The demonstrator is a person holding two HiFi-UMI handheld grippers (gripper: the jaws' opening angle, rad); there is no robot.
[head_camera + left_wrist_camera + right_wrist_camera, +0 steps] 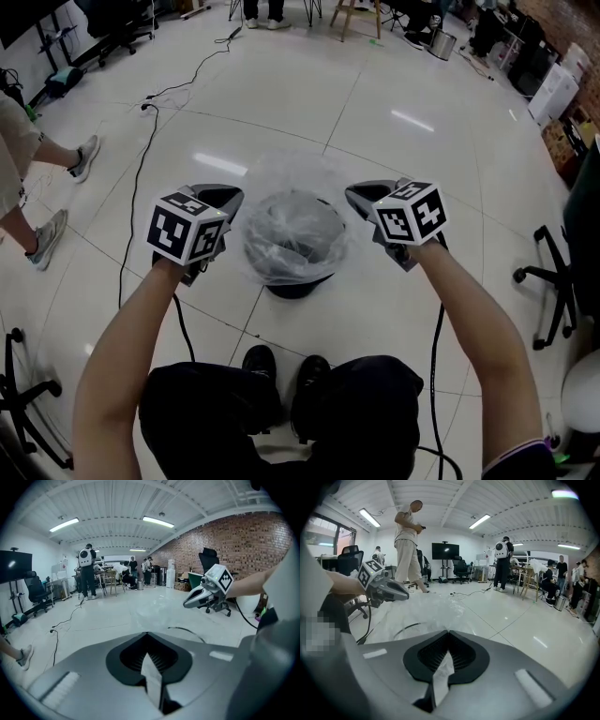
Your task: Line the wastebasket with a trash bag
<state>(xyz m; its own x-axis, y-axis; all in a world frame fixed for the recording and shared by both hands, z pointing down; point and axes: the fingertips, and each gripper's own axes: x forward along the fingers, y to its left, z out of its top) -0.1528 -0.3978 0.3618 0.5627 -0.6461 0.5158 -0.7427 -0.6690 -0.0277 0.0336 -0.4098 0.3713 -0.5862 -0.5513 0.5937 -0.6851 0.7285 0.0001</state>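
In the head view a dark round wastebasket (292, 251) stands on the floor just ahead of my feet. A clear trash bag (298, 180) is draped over and into it, bulging up at the far side. My left gripper (231, 201) is at the bag's left edge and my right gripper (357, 198) at its right edge. Each is shut with a strip of the clear film pinched between its jaws. The left gripper view shows the film in the left gripper (151, 663). The right gripper view shows the bag (423, 612) spreading ahead of the right gripper (442, 667).
Black cables (141, 159) trail across the glossy white floor at the left. A person (37, 164) walks by at the left edge. Office chairs (555, 281) stand at the right and at the lower left. My shoes (281, 367) are just behind the basket.
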